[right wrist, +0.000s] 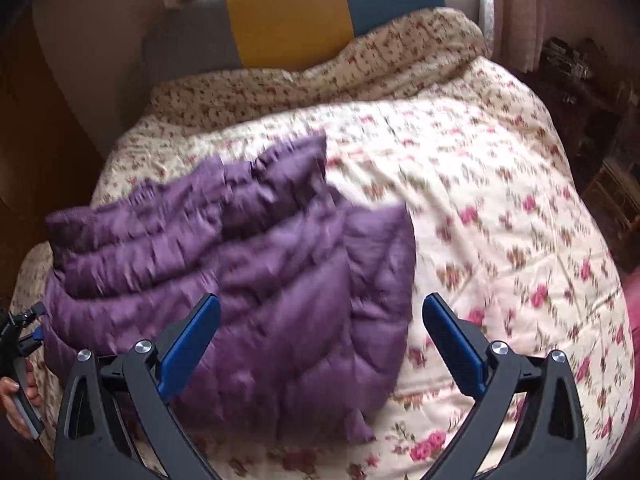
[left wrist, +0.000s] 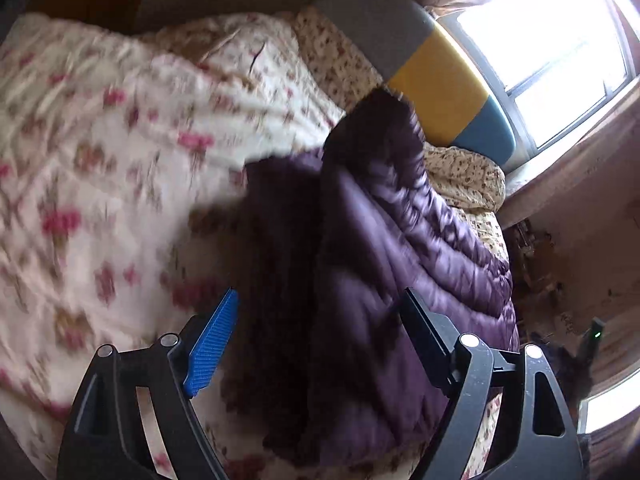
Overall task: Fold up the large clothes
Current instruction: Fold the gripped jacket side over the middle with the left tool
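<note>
Folding the puffy purple coat (right wrist: 240,280) well means grabbing an edge, not the fat middle, and laying it flat so the air squeezes out. The coat lies in a bundle on the bed, already folded over partly, I think. The left tongs (left wrist: 320,320) are wide apart and hold nothing, with the coat right in front of them. The right tongs (right wrist: 320,332) are wide too, over the coat's near side. The flowery blanket (right wrist: 500,220) looks soft and bumpy. Behind it stands a grey, yellow and blue headboard (right wrist: 288,24), and a bright window (left wrist: 560,40) is close by.
</note>
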Demonstrator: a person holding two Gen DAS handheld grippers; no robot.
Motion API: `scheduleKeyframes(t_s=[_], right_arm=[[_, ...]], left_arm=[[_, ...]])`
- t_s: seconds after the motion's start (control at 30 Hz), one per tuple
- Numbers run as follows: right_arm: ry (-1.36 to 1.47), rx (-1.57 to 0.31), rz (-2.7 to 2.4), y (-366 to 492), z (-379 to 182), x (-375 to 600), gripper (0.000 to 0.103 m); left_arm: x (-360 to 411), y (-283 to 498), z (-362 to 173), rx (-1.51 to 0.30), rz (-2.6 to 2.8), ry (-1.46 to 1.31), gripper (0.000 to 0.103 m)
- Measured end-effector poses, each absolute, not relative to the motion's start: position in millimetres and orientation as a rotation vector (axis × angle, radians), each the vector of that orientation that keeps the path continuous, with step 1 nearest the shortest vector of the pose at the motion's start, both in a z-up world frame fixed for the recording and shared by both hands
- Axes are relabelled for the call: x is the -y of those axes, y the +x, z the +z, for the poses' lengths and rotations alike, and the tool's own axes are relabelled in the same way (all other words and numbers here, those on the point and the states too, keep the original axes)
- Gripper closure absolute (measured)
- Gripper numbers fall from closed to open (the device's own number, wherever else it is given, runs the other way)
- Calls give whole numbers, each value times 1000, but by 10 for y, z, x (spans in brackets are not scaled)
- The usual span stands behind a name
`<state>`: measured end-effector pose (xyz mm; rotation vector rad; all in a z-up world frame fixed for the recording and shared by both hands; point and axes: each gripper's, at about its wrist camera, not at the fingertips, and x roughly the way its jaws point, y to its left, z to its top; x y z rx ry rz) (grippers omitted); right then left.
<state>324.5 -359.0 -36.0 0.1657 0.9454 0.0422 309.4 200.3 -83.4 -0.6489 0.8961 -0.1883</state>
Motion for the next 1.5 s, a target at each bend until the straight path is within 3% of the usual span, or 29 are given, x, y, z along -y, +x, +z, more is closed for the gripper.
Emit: scheduleKeyframes(t_s=[0.1, 0.13, 0.17, 0.23, 0.27, 0.3, 0.33, 0.4, 0.53, 1.27, 1.33, 1.4, 1.43, 1.47, 1.5], right_arm=[[171, -984, 33, 3216, -579, 3571, 3], [174, -996, 33, 3218, -655, 3551, 3], [178, -1005, 38, 3218, -721, 3528, 8], [187, -1011, 55, 3203, -804, 3498, 31], [183, -1006, 57, 3198, -811, 3471, 37], [176, -1002, 58, 3189, -806, 3448, 52], [161, -996, 61, 3166, -789, 3427, 64], [117, -987, 66, 3108, -740, 3392, 79], [57, -981, 81, 2963, -662, 3332, 89], [-100, -1083, 166, 861, -637, 3013, 90], [-113, -1078, 148, 818, -626, 3009, 80], [-110, -1070, 137, 856, -589, 2994, 74], [-102, -1064, 130, 852, -571, 3007, 64], [-96, -1060, 132, 853, -545, 3009, 55], [-97, -1042, 128, 860, -502, 2999, 43]], left_arm=[[-1922, 3027, -912, -900, -215, -669, 22], [-1893, 3025, -924, -901, -229, -674, 25], [-1877, 3026, -936, -904, -236, -673, 35], [-1829, 3027, -961, -909, -251, -663, 50], [-1812, 3034, -963, -911, -267, -664, 63], [-1793, 3025, -957, -911, -274, -649, 73], [-1774, 3009, -946, -908, -276, -630, 76], [-1770, 2990, -940, -907, -289, -625, 84], [-1794, 2879, -909, -909, -308, -620, 88], [-1907, 926, -794, -960, -355, -562, 89], [-1907, 857, -772, -966, -344, -544, 87], [-1911, 841, -728, -958, -321, -525, 74], [-1939, 852, -693, -949, -311, -525, 67], [-1971, 858, -655, -939, -303, -540, 48], [-1996, 844, -630, -925, -295, -553, 39]])
